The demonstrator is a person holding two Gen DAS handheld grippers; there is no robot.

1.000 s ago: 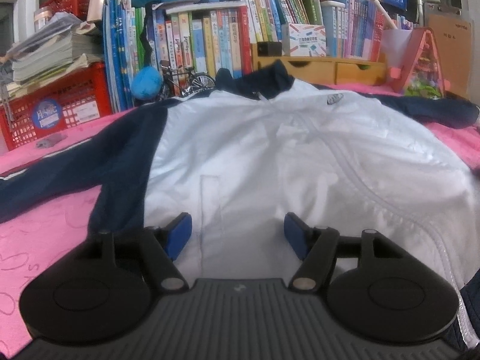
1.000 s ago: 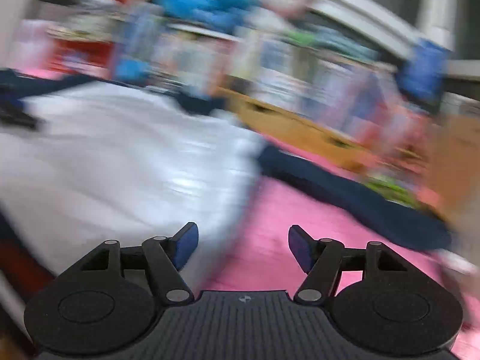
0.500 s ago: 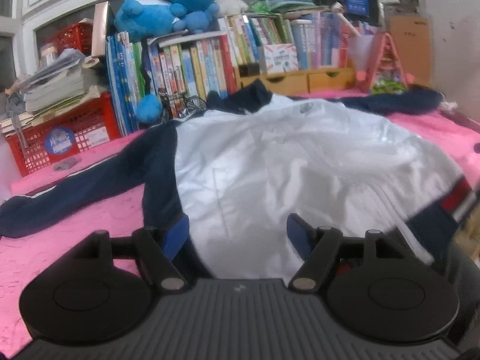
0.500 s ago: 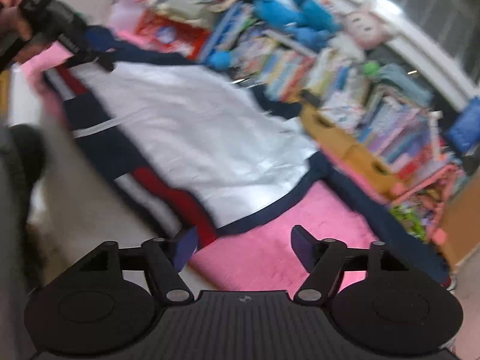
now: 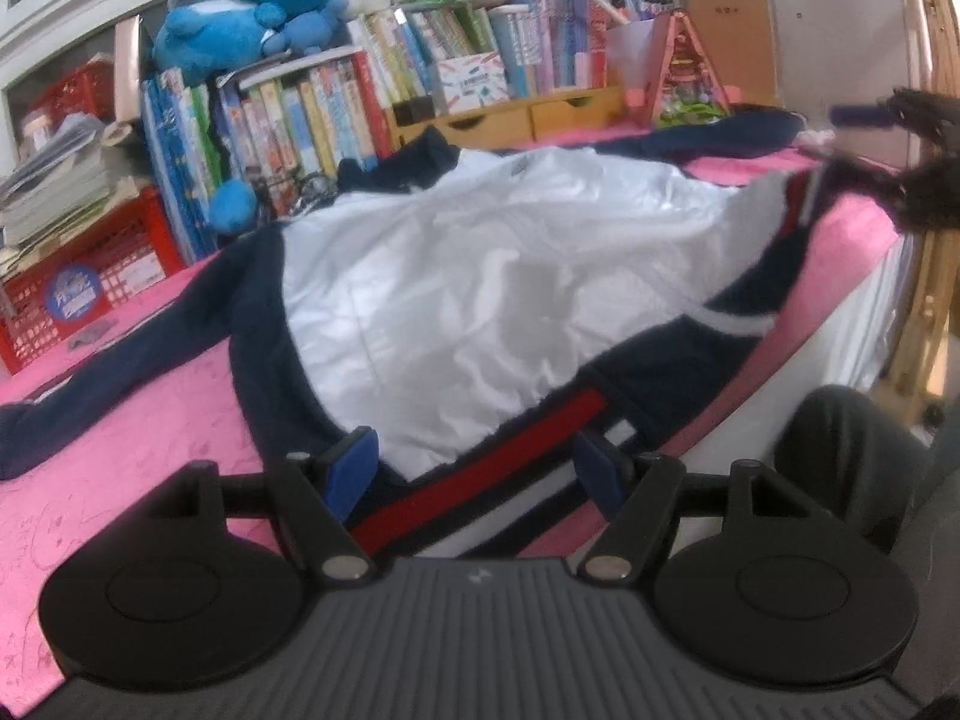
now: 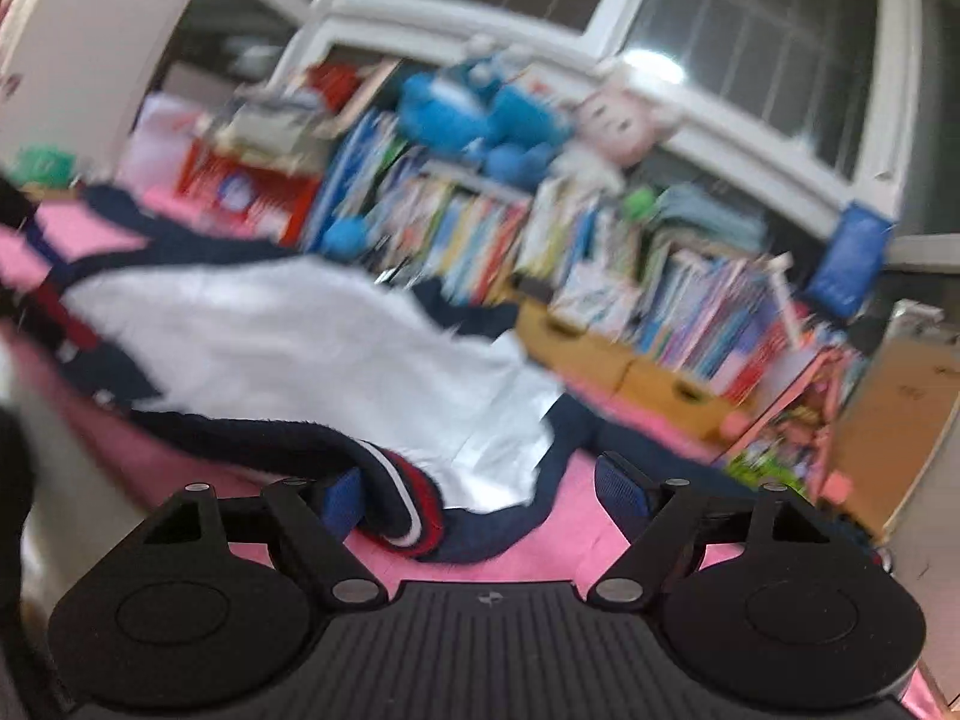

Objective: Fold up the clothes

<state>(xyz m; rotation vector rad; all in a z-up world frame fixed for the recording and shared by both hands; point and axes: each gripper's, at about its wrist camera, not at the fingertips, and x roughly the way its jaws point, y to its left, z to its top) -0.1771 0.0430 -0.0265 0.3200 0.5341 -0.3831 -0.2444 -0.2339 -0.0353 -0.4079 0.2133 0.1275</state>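
A white jacket [image 5: 480, 276] with navy sleeves and a red, white and navy striped hem lies spread flat on the pink worktop [image 5: 138, 450], its collar pointing toward the row of books [image 5: 288, 114] at the back and its hem at the near edge. My left tongs [image 5: 474, 474] are spread wide just at that hem, with the striped band running between the two blue pads and neither pad closed on the cloth. My right tongs [image 6: 480, 492] are also spread; the view there is blurred, but I can see the hem corner bunched up beside the left blue pad [image 6: 345, 495], and I cannot tell whether it touches the cloth. In the left view the right tongs show as a dark blur at the jacket's far hem corner, by the worktop's edge. One navy sleeve [image 5: 102, 378] stretches out from the jacket toward the red basket [image 5: 84, 276], the other sleeve lies toward the pink triangular stand [image 5: 684, 72]. Blue plush toys [image 5: 252, 18] sit on top of the books, and a wooden drawer unit [image 5: 522, 117] stands behind the jacket's collar.
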